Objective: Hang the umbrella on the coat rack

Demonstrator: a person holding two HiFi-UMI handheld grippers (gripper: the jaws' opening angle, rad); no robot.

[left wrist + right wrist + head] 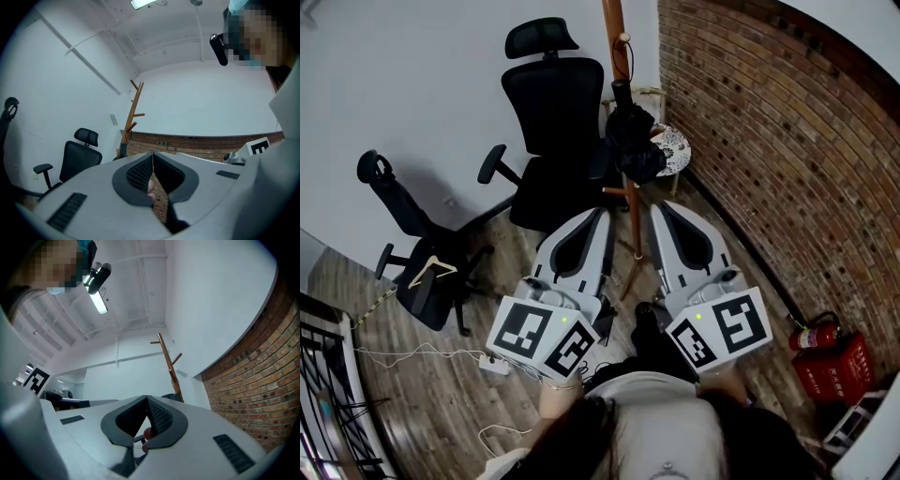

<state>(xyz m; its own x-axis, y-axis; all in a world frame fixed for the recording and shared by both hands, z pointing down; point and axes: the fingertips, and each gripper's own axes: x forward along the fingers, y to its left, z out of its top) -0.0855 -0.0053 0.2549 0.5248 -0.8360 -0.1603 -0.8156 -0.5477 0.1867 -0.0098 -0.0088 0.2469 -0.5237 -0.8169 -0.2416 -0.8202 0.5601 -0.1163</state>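
Closest below the camera, the left gripper and right gripper are held side by side, each with jaws pressed together on nothing. The folded black umbrella is seen straight ahead, well apart from both, upright against the coat rack, apparently already hung. Neither gripper is judged clearly nearer.

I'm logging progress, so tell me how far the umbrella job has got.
Done, it seems: the umbrella hangs against the coat rack, though the head view does not show its hold on a peg clearly. In hand: nothing; the left gripper and right gripper are both shut and empty, apart from the rack. Left: nothing visible, bar checking the hang.
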